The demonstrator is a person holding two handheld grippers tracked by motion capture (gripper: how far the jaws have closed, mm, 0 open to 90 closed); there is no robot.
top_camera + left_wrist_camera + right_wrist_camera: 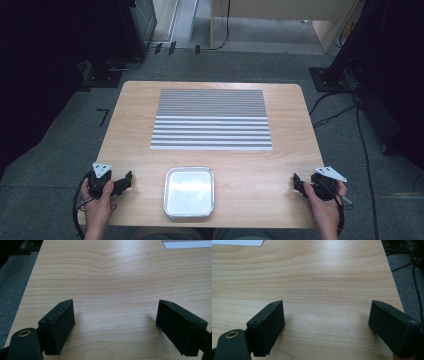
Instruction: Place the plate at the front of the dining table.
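both grippers wide, empty, on table (280,170): left gripper (127,181) & right gripper (296,183) flank tray (189,192), centred btwn them; left looks slightly nearer. striped mat (211,119) beyond.

There is one wooden table (125,130). On the table lies one striped mat (211,119). Just in front of the mat sits one shiny metal tray (189,192). Two grippers rest on the table, the left gripper (127,181) and the right gripper (298,183), one on each side of the tray.
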